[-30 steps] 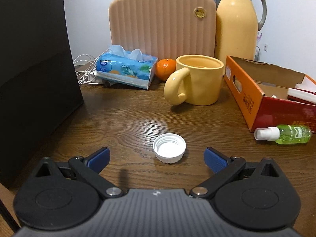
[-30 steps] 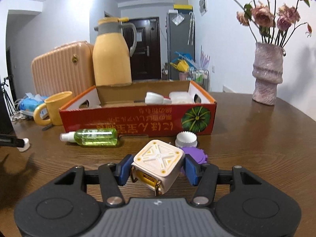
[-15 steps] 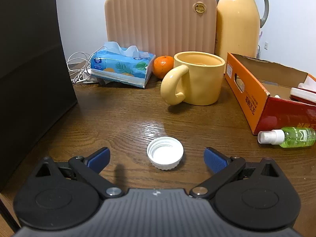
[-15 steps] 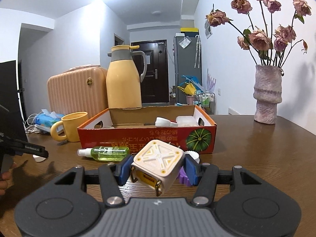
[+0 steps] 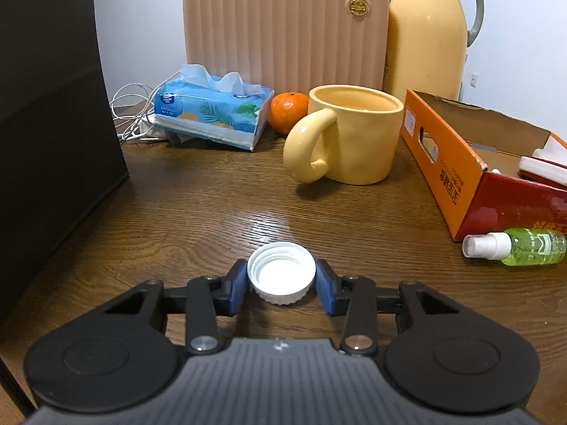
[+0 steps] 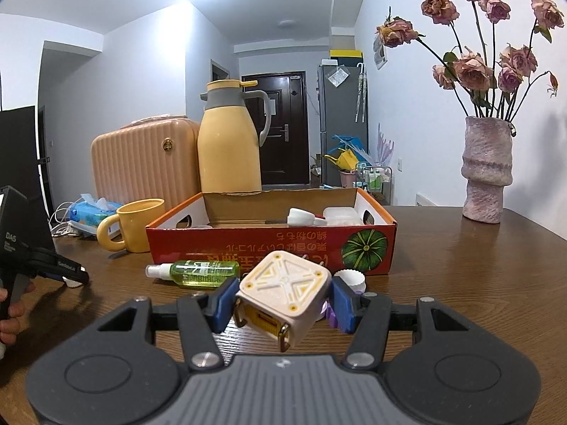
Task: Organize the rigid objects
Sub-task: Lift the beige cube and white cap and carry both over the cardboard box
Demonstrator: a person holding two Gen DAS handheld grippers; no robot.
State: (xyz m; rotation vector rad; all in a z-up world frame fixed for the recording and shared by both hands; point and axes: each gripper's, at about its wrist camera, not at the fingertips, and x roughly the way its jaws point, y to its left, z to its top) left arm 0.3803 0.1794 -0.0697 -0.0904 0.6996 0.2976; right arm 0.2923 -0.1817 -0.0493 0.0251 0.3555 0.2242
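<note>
Left gripper (image 5: 281, 281) closing, cap (image 5: 281, 276) dead centre between its jaws on the tabletop (image 5: 212, 205); right gripper (image 6: 283, 299) clamps the cube (image 6: 283, 292), box (image 6: 273, 248) straight ahead.

You are working in a home, at a wooden dining table (image 6: 460, 283). Around you stand a vase of dried roses (image 6: 487, 168), a yellow thermos jug (image 6: 228, 141), a mug (image 5: 354, 138), a tissue pack (image 5: 212, 117) and a small suitcase (image 5: 283, 24). Behind them a hallway leads to a dark front door (image 6: 274, 127) and a fridge (image 6: 342, 124).
</note>
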